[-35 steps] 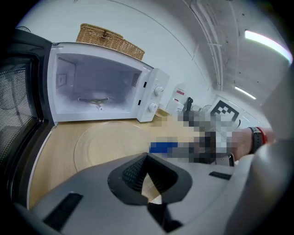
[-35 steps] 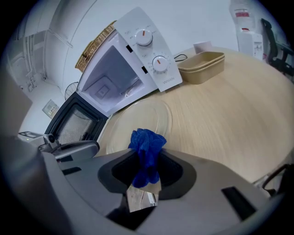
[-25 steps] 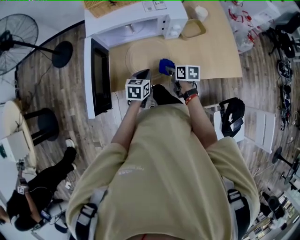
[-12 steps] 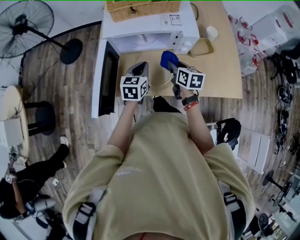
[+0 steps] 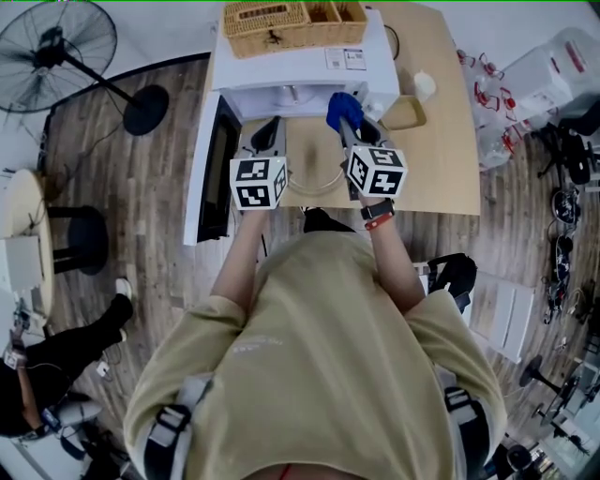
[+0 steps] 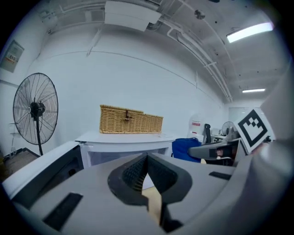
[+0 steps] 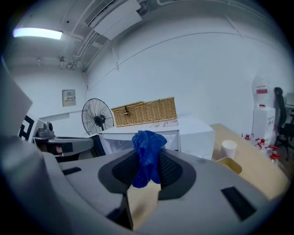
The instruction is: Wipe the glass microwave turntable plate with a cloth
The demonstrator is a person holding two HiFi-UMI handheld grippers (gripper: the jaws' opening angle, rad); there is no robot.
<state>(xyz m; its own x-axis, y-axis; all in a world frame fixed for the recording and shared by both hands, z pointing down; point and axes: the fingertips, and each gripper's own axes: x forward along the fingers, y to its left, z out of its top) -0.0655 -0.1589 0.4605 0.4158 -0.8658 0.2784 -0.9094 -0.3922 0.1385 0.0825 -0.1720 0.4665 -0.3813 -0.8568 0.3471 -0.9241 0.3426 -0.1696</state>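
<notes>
Right gripper view first: the right gripper (image 7: 147, 161) has its jaws clamped on a bunched blue cloth (image 7: 148, 142), which sticks up above the pads. Over in the left gripper view, the left gripper (image 6: 146, 161) has its jaws pressed together at the tips, with nothing between them. Both point at the white microwave (image 5: 300, 70).

From the head view, the glass turntable plate (image 5: 314, 180) lies flat on the wooden table (image 5: 441, 141), just in front of the microwave's open cavity and between the two marker cubes. It is round and clear, so the tan tabletop shows straight through. Only its rim reads as a pale ring. The cloth shows just past its far right rim, against the microwave front.

The microwave door (image 5: 220, 159) is swung open to the left. A wicker basket (image 5: 281, 19) sits on top of the oven. To the right on the table are a white cup (image 5: 424, 86) and a shallow tan tray (image 5: 403, 112).

Around the table is wood-plank floor (image 5: 122, 216). A standing fan (image 5: 56, 47) is at the far left, and a second person (image 5: 37, 375) in dark clothes is at the lower left.
</notes>
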